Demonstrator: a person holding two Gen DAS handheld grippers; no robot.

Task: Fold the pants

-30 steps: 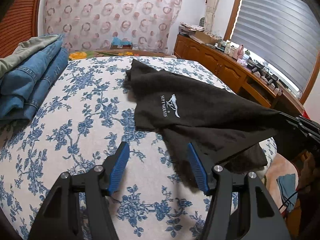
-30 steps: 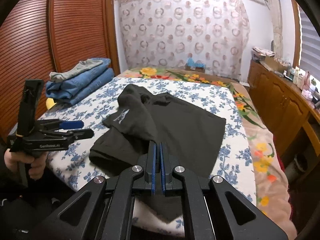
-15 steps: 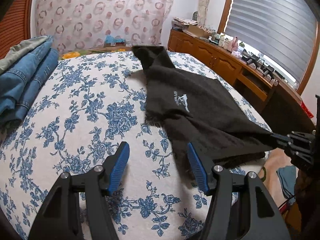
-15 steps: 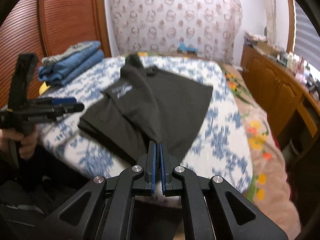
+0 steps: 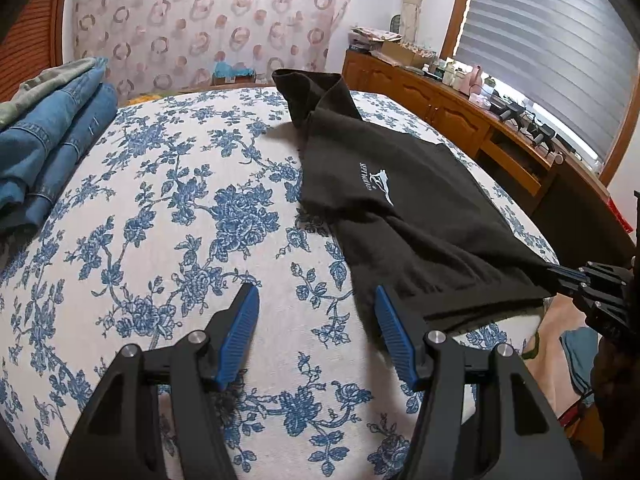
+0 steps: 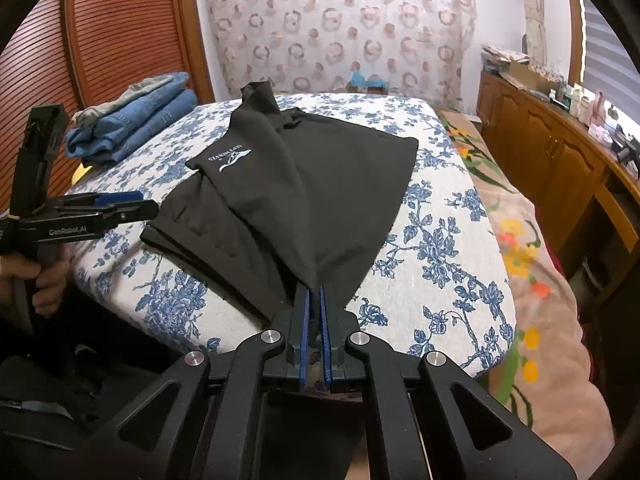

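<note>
1. Two grippers: right gripper (image 6: 314, 300) pinches the black pants' (image 6: 320, 184) near edge, jaws beginning to part.
2. Left gripper (image 5: 316, 332) hovers spread, empty, over the floral bed (image 5: 160, 240).
3. Pants now drawn flatter than before; release likely follows.

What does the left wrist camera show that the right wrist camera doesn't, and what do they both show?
Only the left wrist view: the left gripper seen head-on, open, with only bedspread between its fingers, plus the window blinds.

Only the right wrist view: the right gripper up close, shut on a corner of the black pants, the hand holding the left gripper, and the wooden slatted door.

Both: the black pants on the floral bedspread, the folded jeans stack, the patterned curtain.
</note>
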